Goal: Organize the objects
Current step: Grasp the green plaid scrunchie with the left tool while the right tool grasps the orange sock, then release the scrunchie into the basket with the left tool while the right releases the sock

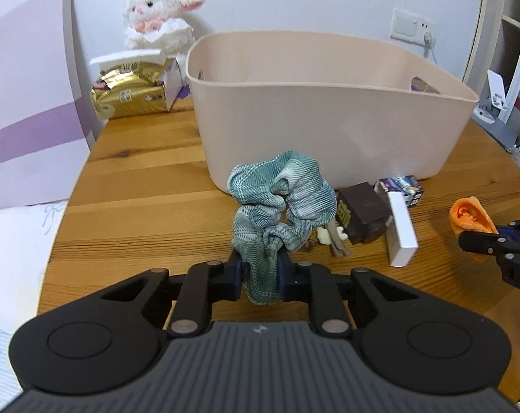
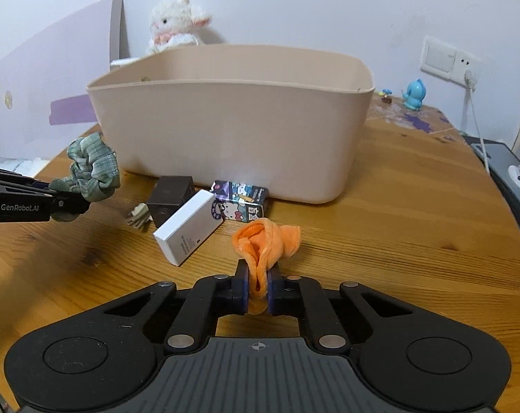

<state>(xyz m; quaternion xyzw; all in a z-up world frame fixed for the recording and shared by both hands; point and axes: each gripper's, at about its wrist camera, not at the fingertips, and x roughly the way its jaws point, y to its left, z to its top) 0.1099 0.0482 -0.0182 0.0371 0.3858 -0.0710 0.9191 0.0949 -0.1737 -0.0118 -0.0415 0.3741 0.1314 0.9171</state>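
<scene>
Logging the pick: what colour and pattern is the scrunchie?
Green-and-white plaid scrunchie; the left wrist view shows it best.

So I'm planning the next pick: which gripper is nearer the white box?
Right. The right gripper sits just beside the white box; the left gripper is farther off, beyond the dark box.

Bin interior: the beige bin [image 2: 225, 130] shows only its outer wall and rim, so its contents cannot be told.
Plush lamb [image 2: 177, 22]: its lower body is hidden behind the bin rim in the right wrist view.
Brown box [image 1: 363, 213]: partly covered by the green scrunchie [image 1: 280, 203] and the white box [image 1: 401, 230].
Small items [image 1: 332, 237] beside the brown box: too small to identify.
Right gripper [image 1: 500, 244]: cut off by the picture edge in the left wrist view.
</scene>
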